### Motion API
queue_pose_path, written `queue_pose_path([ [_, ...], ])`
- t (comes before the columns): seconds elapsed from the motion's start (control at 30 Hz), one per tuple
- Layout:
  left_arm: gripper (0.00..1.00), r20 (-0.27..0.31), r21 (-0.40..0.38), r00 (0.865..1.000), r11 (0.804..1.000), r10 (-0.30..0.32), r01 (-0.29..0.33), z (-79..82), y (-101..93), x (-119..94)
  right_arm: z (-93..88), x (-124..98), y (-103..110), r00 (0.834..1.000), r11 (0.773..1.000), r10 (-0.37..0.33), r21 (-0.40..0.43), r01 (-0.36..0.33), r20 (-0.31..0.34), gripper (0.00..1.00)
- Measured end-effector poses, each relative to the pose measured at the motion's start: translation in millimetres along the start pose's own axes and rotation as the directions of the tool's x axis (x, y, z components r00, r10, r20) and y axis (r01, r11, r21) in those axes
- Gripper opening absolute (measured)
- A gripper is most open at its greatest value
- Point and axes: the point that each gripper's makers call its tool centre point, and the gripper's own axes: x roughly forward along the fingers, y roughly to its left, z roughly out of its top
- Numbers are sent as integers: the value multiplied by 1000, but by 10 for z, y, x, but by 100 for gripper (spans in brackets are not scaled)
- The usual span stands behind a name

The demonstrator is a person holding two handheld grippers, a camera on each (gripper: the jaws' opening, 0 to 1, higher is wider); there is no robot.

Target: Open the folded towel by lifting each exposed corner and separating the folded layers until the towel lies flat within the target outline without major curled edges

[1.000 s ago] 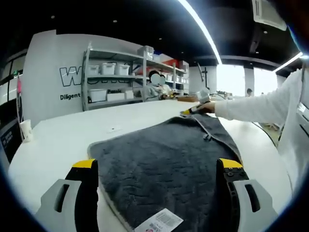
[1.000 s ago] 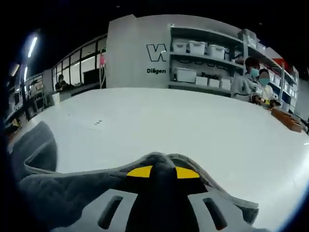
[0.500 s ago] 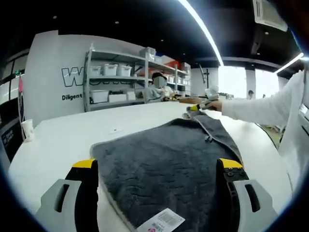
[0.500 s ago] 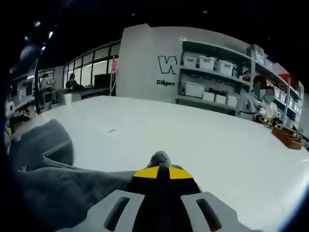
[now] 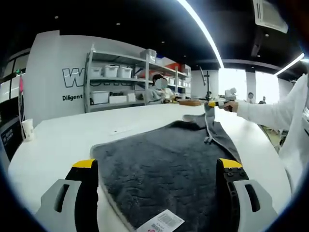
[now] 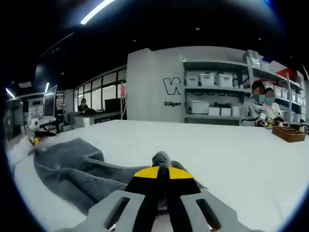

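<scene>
Now the right gripper [image 6: 160, 172], clamped on the far corner of the towel [image 5: 164, 164], has risen higher off the white table [image 5: 58, 140], peeling that layer up, while the left gripper [image 5: 158, 169] waits spread at the towel's near edge.

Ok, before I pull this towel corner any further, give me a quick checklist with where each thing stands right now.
1. Right gripper shut on a corner of the towel: ok, grey tuft pinched between the jaws.
2. Corner lifted off the table: ok, it hangs raised in the left gripper view.
3. Left gripper free to pin the near edge: ok, jaws open, straddling the towel.
4. Towel flat: not ok, the far fold is still bunched.
5. Target outline: cannot tell, none visible.
6. White label side up: ok.
</scene>
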Motion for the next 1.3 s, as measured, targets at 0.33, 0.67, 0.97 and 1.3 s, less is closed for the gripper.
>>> queue_pose_path([
  [0.33, 100, 4, -3, 1000, 1000, -8, 8, 6, -29, 4, -360, -408, -212, 997, 999, -37, 33, 40, -66, 0],
  [0.67, 100, 13, -9, 1000, 1000, -5, 5, 27, 11, -3, -596, -808, -57, 992, 999, -12, -38, 7, -128, 0],
  [0.97, 100, 21, -9, 1000, 1000, 1, -1, 42, -1, -19, -567, -1183, 55, 996, 1000, -4, -21, 2, -92, 0],
  [1.3, 100, 25, -15, 1000, 1000, 5, -5, 42, -2, -27, -716, -1535, -14, 996, 999, -40, 14, 41, -82, 0],
])
